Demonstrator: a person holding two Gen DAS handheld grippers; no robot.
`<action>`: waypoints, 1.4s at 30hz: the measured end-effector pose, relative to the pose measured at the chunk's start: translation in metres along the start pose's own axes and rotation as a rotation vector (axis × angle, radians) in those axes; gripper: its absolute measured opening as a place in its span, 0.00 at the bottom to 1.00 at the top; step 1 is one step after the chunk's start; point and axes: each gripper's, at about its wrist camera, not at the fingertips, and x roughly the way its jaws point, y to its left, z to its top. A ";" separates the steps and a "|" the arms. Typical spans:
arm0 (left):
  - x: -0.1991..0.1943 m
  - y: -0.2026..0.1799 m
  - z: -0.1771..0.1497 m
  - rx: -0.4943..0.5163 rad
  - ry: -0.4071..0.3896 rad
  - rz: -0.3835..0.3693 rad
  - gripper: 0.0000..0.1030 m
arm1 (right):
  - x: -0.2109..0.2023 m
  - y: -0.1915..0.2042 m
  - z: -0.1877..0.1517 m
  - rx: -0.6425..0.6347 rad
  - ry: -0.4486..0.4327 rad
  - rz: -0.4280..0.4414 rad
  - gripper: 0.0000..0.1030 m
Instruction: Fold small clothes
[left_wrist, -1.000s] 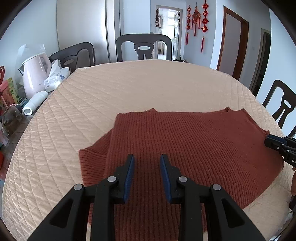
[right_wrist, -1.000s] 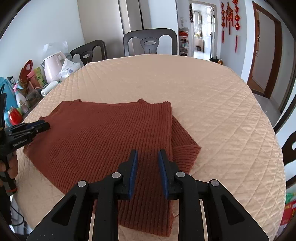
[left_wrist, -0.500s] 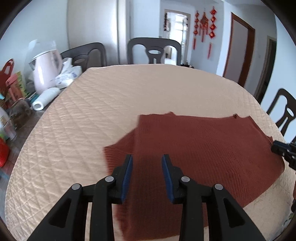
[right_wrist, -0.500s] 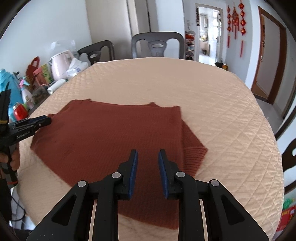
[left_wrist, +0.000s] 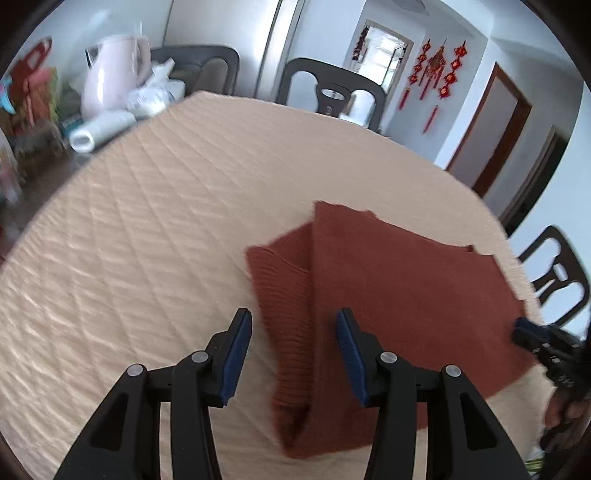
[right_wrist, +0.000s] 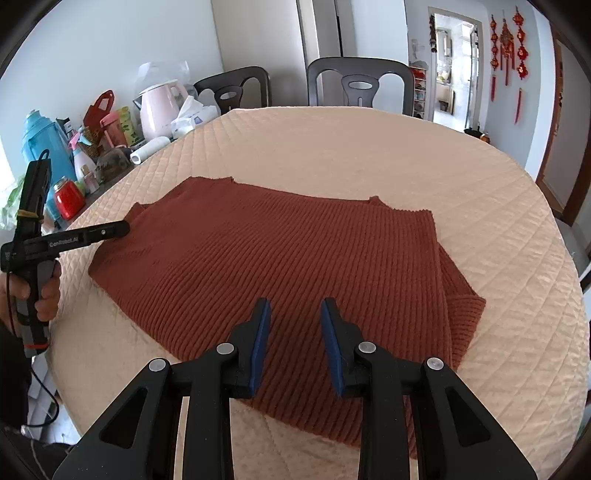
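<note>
Both grippers spread above a half-folded knit, between folds.

The left gripper, its jaws just opened with nothing pinched, is held over the tucked-under sleeve edge of the rust-red ribbed knit sweater; the right gripper, also just opened and empty, is poised above the hem nearest it. The sweater is spread flat near the close edge of the round table with the beige quilted cover. A fresh grasp on an edge is judged to be called for next.
</note>
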 end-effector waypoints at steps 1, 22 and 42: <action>0.001 0.000 -0.002 -0.012 0.009 -0.030 0.49 | 0.000 0.000 -0.001 0.001 0.000 0.001 0.28; -0.025 -0.057 0.024 0.080 -0.081 -0.158 0.17 | -0.008 -0.011 -0.011 0.053 -0.016 0.008 0.28; 0.006 -0.138 0.007 0.220 0.064 -0.401 0.18 | -0.023 -0.029 -0.015 0.164 -0.049 0.057 0.28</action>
